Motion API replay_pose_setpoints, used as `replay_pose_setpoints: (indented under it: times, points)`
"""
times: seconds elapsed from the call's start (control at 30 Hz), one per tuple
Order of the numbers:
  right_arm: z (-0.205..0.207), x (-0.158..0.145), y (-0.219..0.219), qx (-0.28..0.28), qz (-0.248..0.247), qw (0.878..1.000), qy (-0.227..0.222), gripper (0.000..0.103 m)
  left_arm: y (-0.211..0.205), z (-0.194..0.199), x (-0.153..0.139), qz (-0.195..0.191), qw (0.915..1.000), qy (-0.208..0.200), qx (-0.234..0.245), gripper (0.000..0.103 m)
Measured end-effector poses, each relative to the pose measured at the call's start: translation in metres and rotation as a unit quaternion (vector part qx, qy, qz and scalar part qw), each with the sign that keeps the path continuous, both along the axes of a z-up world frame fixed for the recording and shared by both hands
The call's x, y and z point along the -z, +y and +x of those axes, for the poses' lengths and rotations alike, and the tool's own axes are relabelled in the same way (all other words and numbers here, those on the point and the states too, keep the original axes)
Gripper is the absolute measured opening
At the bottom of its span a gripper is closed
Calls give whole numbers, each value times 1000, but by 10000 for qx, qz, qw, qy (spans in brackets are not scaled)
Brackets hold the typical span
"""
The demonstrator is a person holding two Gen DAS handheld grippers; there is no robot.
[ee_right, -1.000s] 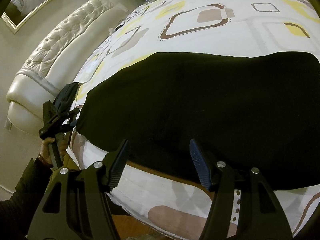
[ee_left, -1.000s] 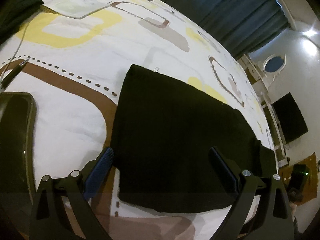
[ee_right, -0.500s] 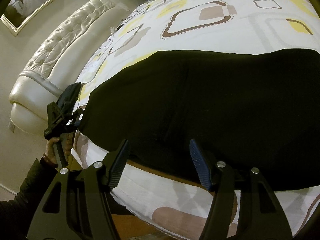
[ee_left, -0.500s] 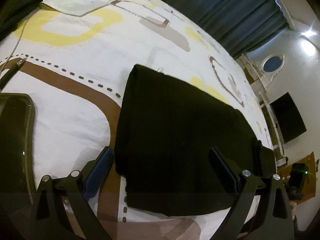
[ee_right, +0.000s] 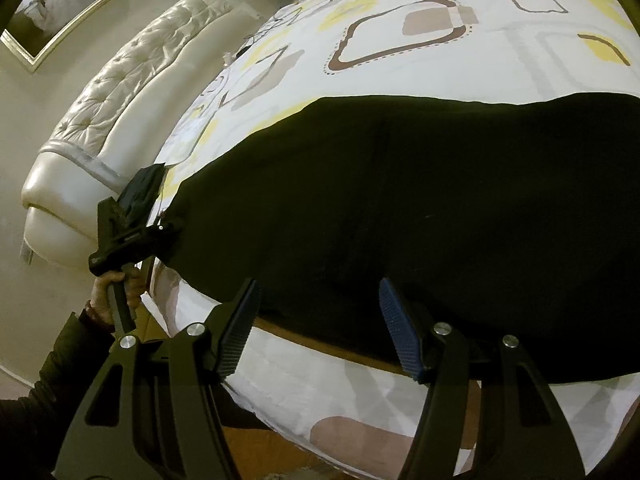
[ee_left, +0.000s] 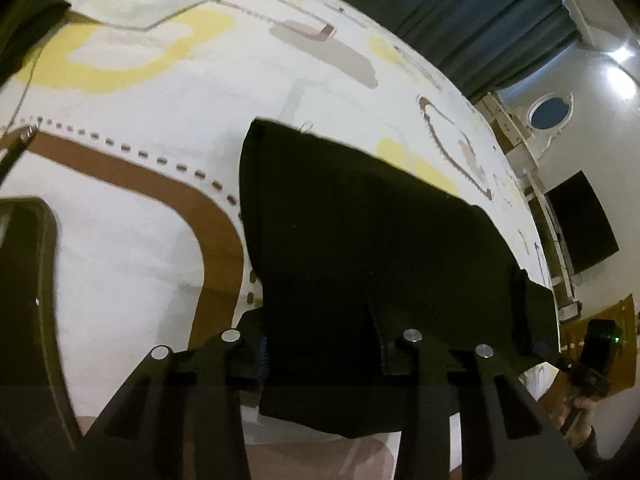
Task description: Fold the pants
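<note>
Black pants (ee_left: 360,232) lie folded flat on a patterned bedsheet (ee_left: 120,240). In the left wrist view my left gripper (ee_left: 320,344) has its fingers around the near edge of the pants, narrowed and partly covered by the cloth. In the right wrist view the same pants (ee_right: 400,200) stretch across the bed, and the left gripper (ee_right: 160,236) shows at their left end, gripping the corner. My right gripper (ee_right: 320,320) is open and empty, its fingers just short of the near edge of the pants.
A dark phone-like slab (ee_left: 24,300) and a pen (ee_left: 16,148) lie on the sheet at left. A padded cream headboard (ee_right: 132,92) is at the bed's far end. Dark curtains (ee_left: 460,20) and a wall screen (ee_left: 580,228) stand beyond the bed.
My left gripper moved forward onto the pants' near edge and its fingers closed in on the cloth. My right gripper stayed open in about the same place.
</note>
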State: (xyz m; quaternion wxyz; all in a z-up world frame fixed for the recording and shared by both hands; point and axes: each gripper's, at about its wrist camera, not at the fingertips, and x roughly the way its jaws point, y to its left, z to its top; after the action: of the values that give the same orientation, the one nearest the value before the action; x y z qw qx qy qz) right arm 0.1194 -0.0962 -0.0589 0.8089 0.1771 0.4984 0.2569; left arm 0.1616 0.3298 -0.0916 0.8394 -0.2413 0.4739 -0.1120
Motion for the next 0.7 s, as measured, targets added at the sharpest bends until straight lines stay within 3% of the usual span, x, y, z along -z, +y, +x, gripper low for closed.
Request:
replay_pose_setpoints:
  times: [0.27,0.43,0.7]
  points:
    - [3,1,-5,25,8,10000,-2,62,-12,1,-36,-183,9982,-559,-118,29]
    - [4,0,-10,74,25,10000,-15,62,-37,8,-66,-176,9956,-918,81,21]
    - [7,-4,-25,190,108,9997,-77,62,-97,19,-99,-218,9899,-1258,613,20]
